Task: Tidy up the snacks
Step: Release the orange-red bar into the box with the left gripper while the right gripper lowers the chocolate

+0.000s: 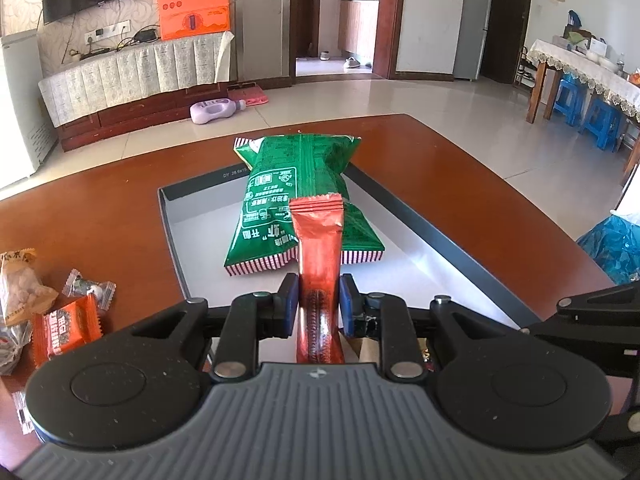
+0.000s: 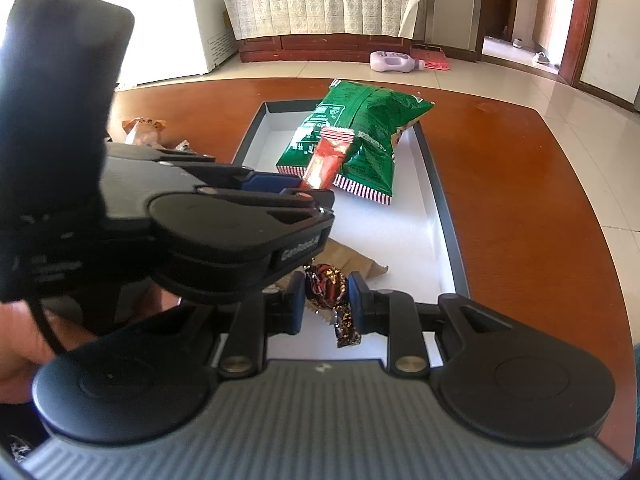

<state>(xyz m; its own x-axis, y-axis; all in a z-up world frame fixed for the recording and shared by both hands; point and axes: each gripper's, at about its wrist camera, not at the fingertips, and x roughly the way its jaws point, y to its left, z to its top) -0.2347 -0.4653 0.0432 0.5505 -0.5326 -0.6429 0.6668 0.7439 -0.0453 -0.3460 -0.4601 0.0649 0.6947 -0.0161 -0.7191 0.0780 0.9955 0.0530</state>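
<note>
Red stick-shaped snack packet [image 1: 319, 264] clamped between the blue pads of the left gripper [image 1: 319, 300], jaws nearly closed on its lower half, crimped top end pointing away from the camera and overlapping the near edge of the green snack bag [image 1: 296, 184]; same packet [image 2: 326, 156] in the right wrist view, raised above the tray and projecting from the left gripper [image 2: 298, 186]. Green snack bag lying printed side up inside the shallow tray [image 1: 172, 236], far end resting over the tray's far rim. Dark foil-wrapped candy [image 2: 326, 286] pinched between the pads of the right gripper [image 2: 325, 300], jaws narrowly set against its sides, twisted tail hanging below, held over the near end of the tray [image 2: 444, 216]; brown paper wrapper [image 2: 352, 260] on the tray floor just behind it. Loose snacks outside the tray to its left: orange packet [image 1: 66, 330], small clear-wrapped candy [image 1: 89, 288], tan bag [image 1: 20, 284]. Brown wooden table [image 1: 460, 168] beneath all.
</note>
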